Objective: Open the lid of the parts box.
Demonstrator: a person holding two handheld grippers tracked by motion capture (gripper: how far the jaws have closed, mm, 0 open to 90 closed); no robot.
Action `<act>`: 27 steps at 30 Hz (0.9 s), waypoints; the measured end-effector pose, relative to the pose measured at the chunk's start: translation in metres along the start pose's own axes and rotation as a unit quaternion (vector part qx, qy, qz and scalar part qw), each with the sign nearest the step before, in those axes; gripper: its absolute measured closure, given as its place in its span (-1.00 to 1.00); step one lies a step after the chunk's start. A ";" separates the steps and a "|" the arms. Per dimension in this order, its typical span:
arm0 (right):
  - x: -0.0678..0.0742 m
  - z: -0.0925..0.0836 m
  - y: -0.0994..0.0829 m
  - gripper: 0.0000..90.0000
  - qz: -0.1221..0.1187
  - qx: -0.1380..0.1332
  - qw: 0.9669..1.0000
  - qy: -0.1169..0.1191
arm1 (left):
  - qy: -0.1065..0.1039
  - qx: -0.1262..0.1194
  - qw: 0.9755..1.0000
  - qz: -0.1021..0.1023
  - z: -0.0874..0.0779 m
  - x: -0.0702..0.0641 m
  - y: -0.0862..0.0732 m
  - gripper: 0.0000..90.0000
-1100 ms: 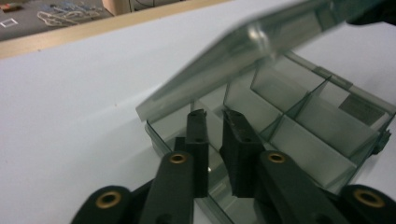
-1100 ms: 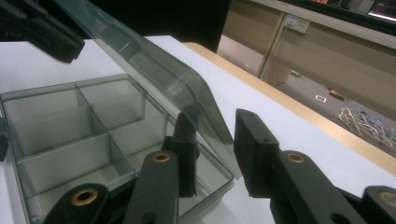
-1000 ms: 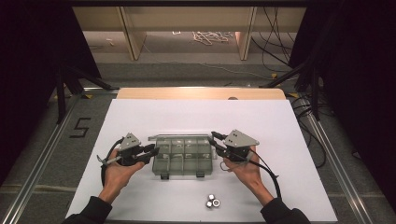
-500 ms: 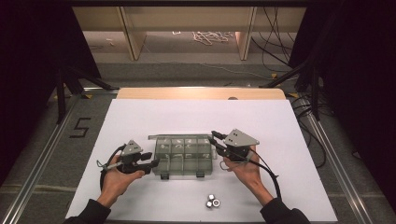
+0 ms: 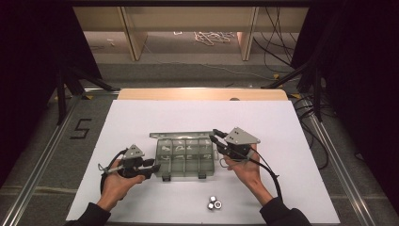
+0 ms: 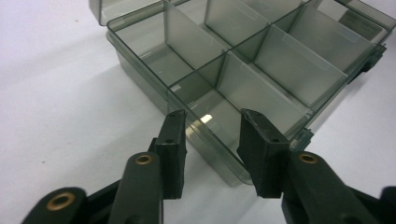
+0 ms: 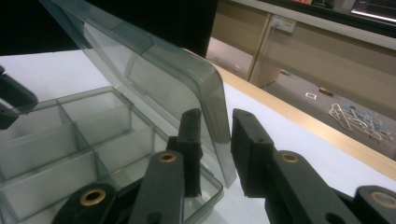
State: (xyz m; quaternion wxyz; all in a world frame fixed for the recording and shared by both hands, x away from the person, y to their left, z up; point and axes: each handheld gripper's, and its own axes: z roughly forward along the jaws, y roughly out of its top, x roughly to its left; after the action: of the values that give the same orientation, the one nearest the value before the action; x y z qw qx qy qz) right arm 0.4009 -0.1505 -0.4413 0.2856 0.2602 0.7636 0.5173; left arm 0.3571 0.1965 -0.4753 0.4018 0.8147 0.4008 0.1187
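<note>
A smoky clear compartment box [image 5: 186,160] lies on the white table sheet [image 5: 282,127], and the compartments I can see into are empty. Its lid [image 5: 181,134] stands up along the far side. My right gripper [image 5: 215,135] is shut on the lid's right edge. In the right gripper view the lid [image 7: 154,70] passes between the two jaws of that gripper [image 7: 215,140]. My left gripper [image 5: 153,167] is at the box's near left corner. Its jaws have just been closing. In the left gripper view they [image 6: 214,135] stand apart with the box's corner [image 6: 233,172] between them, not pinched.
Small metal nuts [image 5: 214,203] lie together near the table's front edge, right of centre. A wooden strip [image 5: 202,94] borders the table's far side. Cables trail from both grippers toward the person's forearms.
My left gripper slid a little toward the front edge, from the box's left end to its near left corner. The right gripper and the lid stayed put.
</note>
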 end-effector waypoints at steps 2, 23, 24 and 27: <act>-0.001 0.001 0.001 0.65 0.001 -0.003 1.000 -0.005 | 0.000 -0.002 1.000 -0.002 0.000 0.000 -0.001 0.38; -0.006 0.011 0.005 0.82 0.066 0.004 0.997 -0.032 | 0.001 -0.010 1.000 -0.003 0.000 -0.001 -0.003 0.41; -0.006 0.011 0.005 0.82 0.067 0.006 0.997 -0.031 | 0.001 -0.010 1.000 -0.003 0.000 -0.001 -0.003 0.41; -0.007 0.012 0.006 0.83 0.065 0.004 0.997 -0.037 | 0.002 -0.010 1.000 -0.003 0.000 -0.001 -0.003 0.41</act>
State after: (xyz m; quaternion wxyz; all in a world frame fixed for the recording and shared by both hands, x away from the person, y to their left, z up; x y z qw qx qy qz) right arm 0.4147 -0.1457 -0.4386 0.2786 0.3292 0.7363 0.5214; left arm 0.3551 0.1970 -0.4780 0.4097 0.8090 0.4030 0.1232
